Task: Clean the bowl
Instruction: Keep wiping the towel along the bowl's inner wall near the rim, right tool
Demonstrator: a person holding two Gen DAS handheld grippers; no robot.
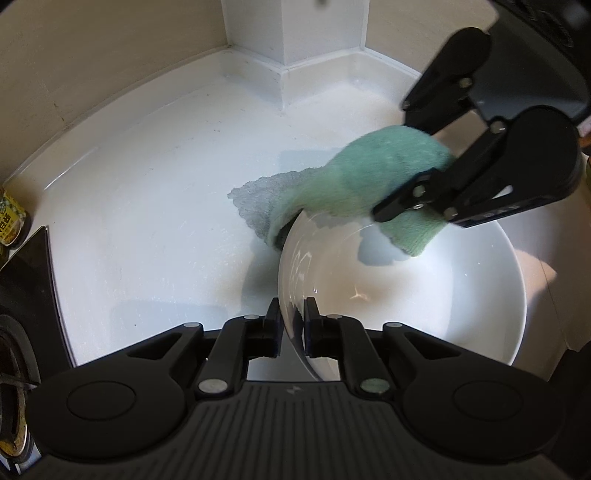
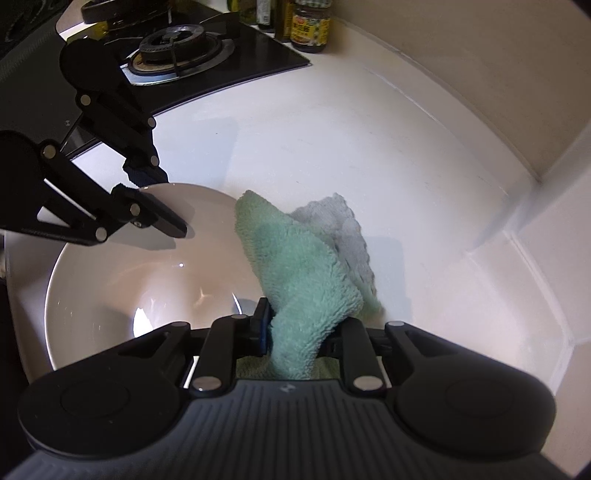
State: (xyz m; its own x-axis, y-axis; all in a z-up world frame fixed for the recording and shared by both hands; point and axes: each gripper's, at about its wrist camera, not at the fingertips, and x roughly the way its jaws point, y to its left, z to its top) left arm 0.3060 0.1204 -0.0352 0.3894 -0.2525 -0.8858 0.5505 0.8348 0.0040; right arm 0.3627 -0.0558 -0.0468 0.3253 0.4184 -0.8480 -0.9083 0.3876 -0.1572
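- The white countertop [image 2: 369, 147] runs from the wall corner to the gas stove [image 2: 177, 48], with sauce bottles [image 2: 309, 27] standing behind the stove.
- The white bowl [image 1: 424, 295] sits on that counter, near its front.
- My left gripper [image 1: 291, 325] is clenched on the bowl's rim, one finger inside, one outside.
- My right gripper [image 2: 299, 325] grasps a green cloth [image 2: 295, 258], which drapes over the bowl's rim, opposite my left grip.
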